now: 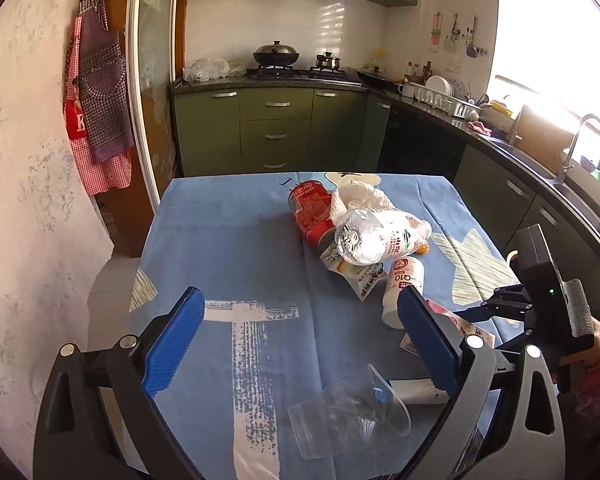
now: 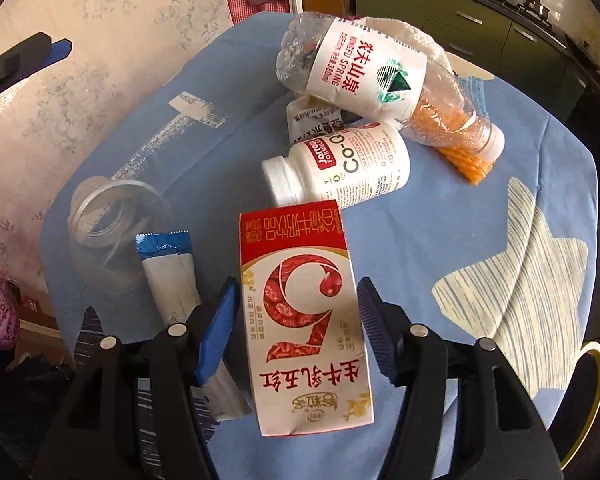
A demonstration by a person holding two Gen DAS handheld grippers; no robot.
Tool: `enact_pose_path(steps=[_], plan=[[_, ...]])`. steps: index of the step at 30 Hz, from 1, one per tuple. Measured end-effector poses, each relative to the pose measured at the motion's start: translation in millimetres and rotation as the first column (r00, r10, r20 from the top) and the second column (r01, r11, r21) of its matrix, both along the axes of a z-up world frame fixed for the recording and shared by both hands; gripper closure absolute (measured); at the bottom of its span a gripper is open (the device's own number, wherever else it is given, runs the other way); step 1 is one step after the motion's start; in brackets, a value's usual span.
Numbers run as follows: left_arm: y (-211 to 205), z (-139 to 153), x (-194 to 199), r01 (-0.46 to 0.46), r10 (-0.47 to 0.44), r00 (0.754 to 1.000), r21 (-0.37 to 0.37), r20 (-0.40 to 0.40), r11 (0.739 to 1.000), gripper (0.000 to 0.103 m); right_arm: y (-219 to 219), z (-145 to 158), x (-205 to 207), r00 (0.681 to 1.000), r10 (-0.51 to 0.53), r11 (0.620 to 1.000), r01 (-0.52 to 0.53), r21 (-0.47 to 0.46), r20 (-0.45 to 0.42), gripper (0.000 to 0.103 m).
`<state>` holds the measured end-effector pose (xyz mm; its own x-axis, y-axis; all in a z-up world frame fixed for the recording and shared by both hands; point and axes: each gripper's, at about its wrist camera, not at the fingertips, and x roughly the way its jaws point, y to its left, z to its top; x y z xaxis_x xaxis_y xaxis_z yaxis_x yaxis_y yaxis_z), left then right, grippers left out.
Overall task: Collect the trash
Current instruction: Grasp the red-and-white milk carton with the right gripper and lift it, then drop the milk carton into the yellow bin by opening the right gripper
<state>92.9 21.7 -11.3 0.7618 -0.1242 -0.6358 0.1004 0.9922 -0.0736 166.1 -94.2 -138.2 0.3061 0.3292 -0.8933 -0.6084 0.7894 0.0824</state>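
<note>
Red-white carton (image 2: 304, 320) between open jaws; pill bottle (image 2: 340, 168) reads "Co-Q10".

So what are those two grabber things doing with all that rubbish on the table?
A person is clearing trash off the blue tablecloth with a grabber in each hand. The right gripper has its fingers either side of the red-and-white milk carton, not squeezing it. The left gripper hangs open and empty above a clear plastic cup.
</note>
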Motion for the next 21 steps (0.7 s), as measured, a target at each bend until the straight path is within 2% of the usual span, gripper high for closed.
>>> enact_pose_path(steps=[5, 13, 17, 21], plan=[[-2, -5, 3, 0.009, -0.009, 1.000, -0.009, -0.015, 1.000, 0.007, 4, -6, 3, 1.000, 0.006, 1.000, -0.006, -0.011, -0.001, 0.052], [-10, -8, 8, 0.022, -0.022, 0.999, -0.005, -0.025, 1.000, 0.007, -12, 6, -1, 0.999, -0.023, 0.999, 0.022, 0.033, 0.030, 0.053], [-18, -7, 9, 0.035, -0.035, 0.999, 0.001, -0.024, 0.999, 0.007, -40, 24, -11, 0.997, -0.069, 0.993, 0.064, 0.095, 0.042, 0.053], [-28, -6, 9, 0.056, -0.056, 0.998, 0.004, -0.024, 0.998, 0.007, -103, 42, -16, 0.971, -0.225, 0.969, 0.214, 0.124, 0.081, 0.053]])
